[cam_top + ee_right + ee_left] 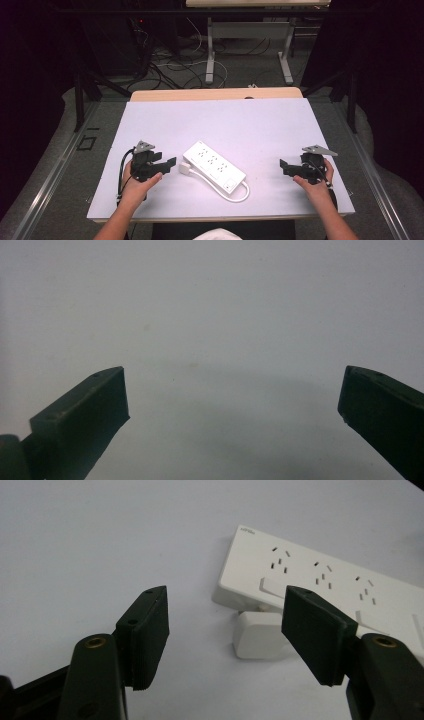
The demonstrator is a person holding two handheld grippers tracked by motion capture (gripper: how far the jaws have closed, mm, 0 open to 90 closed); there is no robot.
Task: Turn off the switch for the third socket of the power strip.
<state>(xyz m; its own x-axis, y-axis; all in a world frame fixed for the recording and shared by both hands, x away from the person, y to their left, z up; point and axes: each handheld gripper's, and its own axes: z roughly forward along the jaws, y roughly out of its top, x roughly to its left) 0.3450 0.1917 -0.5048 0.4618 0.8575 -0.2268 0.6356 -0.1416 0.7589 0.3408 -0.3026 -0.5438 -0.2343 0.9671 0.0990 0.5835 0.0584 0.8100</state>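
Note:
A white power strip [215, 166] with several sockets lies slanted in the middle of the white board; its cord [241, 193] loops at the near right end. A white plug [186, 169] rests against its left end. My left gripper [172, 162] hovers just left of that plug, open, with nothing between its pads. In the left gripper view the plug [260, 635] and the strip [320, 575] lie just beyond the left gripper [225, 625], toward its right jaw. My right gripper [283, 166] stands open, well to the right of the strip, and in its own view the right gripper [232, 400] looks at bare board.
The white board [250, 120] covers a wooden table [215, 94], with bare space behind and around the strip. Beyond the far edge, another table's legs [210, 60] and loose cables [170, 65] sit on the floor. Dark frames stand at both sides.

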